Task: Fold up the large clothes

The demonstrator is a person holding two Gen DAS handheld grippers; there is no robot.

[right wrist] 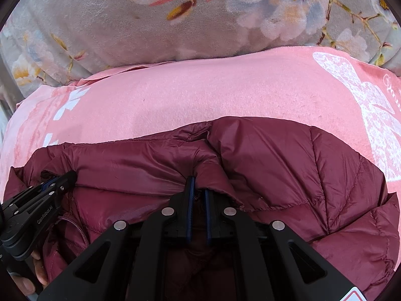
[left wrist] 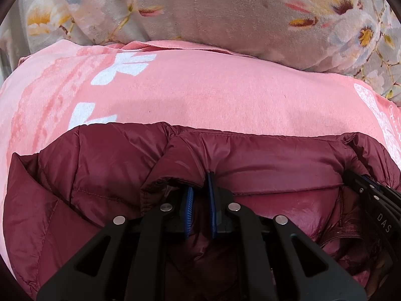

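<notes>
Maroon quilted puffer jacket (left wrist: 75,175) is lying on the pink fleece blanket (left wrist: 200,95), near side. Left gripper (left wrist: 200,195) and right gripper (right wrist: 198,190) are angling downward side by side, jaws clamping the folded edge. Advice: keep both hands level while carrying it over.

A dark maroon quilted puffer jacket (left wrist: 105,165) lies crumpled on a pink blanket (left wrist: 200,92), its glossy inner lining facing up (zipper visible), with its upper edge bunched into folds.
</notes>
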